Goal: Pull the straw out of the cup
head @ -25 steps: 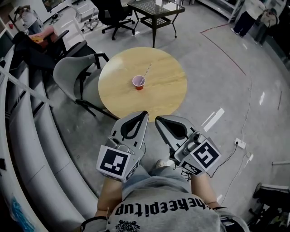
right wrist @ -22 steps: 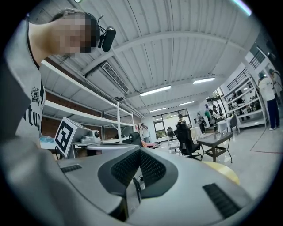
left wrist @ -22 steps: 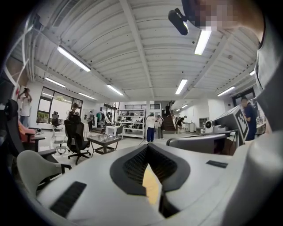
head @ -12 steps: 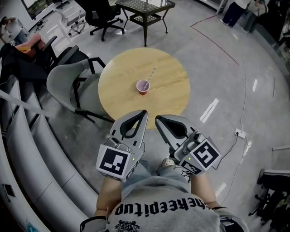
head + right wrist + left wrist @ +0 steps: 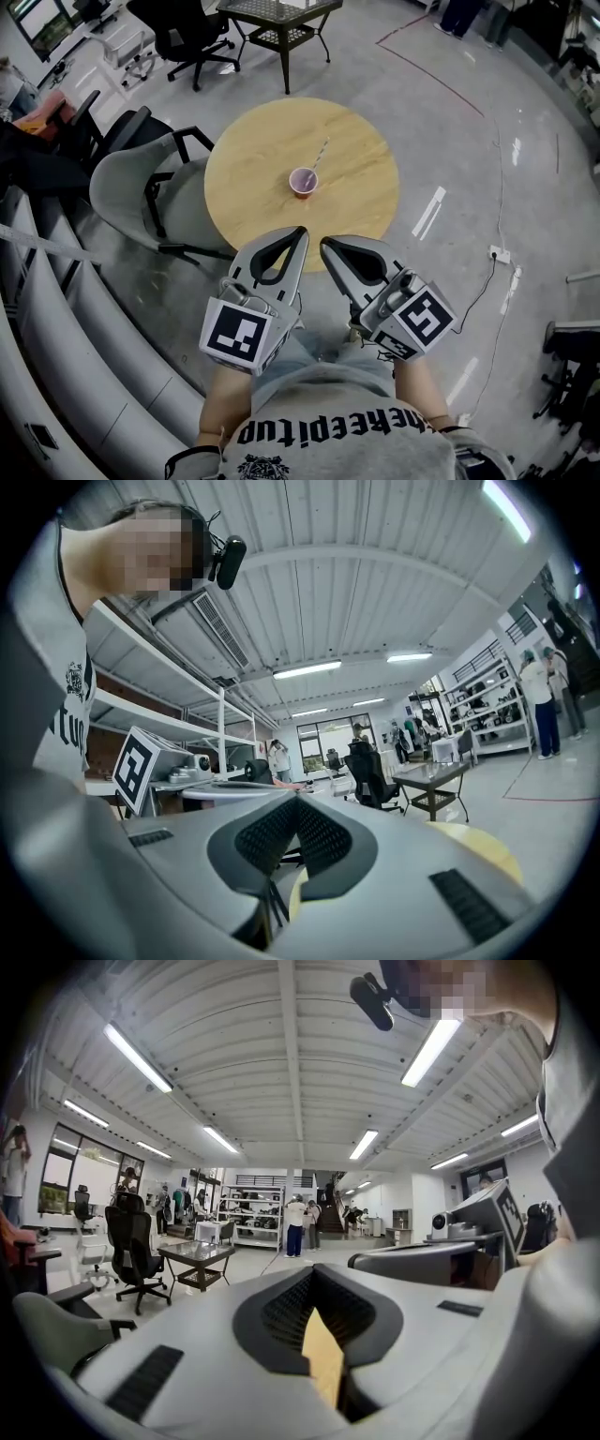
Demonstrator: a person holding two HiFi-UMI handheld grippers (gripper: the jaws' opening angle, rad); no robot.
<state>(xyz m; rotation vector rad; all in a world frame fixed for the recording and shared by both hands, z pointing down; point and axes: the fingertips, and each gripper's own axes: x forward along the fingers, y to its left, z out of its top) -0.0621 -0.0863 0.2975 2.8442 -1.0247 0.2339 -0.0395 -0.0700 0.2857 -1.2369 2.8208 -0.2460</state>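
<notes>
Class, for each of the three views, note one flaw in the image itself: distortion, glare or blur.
Head view: wide-angle bending, and white glare streaks on the glossy grey floor. Left gripper view: strong fisheye with black corners; the ceiling tube lights blow out. Right gripper view: same fisheye; the round wooden table looks soft.

Left hand-held gripper seemingly shut, right hand-held gripper shut, level

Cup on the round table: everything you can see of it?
The cup is small, red outside, paler pink inside, plastic by the look. It stands upright, open-topped, near the middle of the round wooden table. A striped straw leans out of it toward the table's far side. Nothing else touches it; left gripper and right gripper hang well short of it.
</notes>
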